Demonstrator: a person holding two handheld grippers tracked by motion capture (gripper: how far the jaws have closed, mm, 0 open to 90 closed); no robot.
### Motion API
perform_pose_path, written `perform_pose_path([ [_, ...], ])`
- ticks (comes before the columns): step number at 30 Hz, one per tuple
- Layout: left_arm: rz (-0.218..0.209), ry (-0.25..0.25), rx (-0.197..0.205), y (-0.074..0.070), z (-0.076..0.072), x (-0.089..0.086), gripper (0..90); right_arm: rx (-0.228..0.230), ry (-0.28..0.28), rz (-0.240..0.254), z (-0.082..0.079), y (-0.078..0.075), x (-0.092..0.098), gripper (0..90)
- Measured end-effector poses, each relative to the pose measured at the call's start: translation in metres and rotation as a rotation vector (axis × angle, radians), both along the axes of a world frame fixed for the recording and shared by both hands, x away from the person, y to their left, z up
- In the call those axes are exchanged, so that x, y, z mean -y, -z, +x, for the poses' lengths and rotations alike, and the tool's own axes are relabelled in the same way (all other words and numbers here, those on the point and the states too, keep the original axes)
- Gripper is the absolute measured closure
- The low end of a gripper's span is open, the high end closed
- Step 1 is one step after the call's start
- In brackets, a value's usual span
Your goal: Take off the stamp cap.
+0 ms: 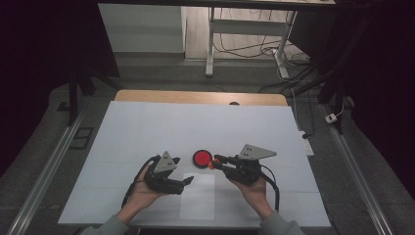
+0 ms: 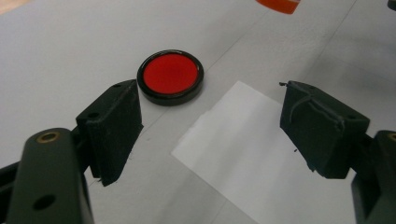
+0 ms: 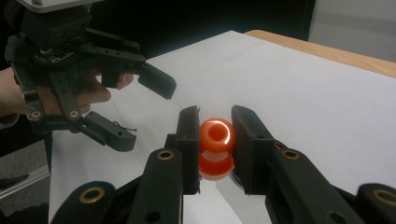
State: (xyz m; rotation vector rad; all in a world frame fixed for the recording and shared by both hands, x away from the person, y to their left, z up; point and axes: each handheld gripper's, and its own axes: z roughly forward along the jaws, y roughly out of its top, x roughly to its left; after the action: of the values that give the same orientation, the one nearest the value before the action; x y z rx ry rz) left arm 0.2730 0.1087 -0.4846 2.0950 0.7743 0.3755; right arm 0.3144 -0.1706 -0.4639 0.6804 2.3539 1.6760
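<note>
My right gripper (image 1: 215, 161) (image 3: 215, 128) is shut on a small orange spool-shaped piece (image 3: 215, 140) (image 1: 211, 165), held just above the table beside a red disc in a black rim (image 1: 201, 158) (image 2: 170, 77). The orange piece shows a hole on its top. My left gripper (image 1: 183, 171) (image 2: 210, 126) stands open with nothing between its jaws, hovering over the near left corner of a white paper sheet (image 2: 261, 154) (image 1: 198, 196), the red disc just beyond it. The right gripper view has the left gripper (image 3: 152, 109) open at the left.
A large pale sheet (image 1: 147, 127) covers the table, with a wooden edge (image 1: 195, 96) bare at the far side. Beyond it stand a white desk frame (image 1: 244, 29) and cables on the floor. Metal rails (image 1: 49, 166) run along both sides.
</note>
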Motion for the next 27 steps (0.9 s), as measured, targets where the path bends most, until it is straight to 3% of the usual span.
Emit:
perform_pose_path([
  [27,0.014,0.08,0.008,-0.009,0.015,0.032,22.5,0.001,-0.001,-0.001,-0.001,0.001,-0.003,72.3],
])
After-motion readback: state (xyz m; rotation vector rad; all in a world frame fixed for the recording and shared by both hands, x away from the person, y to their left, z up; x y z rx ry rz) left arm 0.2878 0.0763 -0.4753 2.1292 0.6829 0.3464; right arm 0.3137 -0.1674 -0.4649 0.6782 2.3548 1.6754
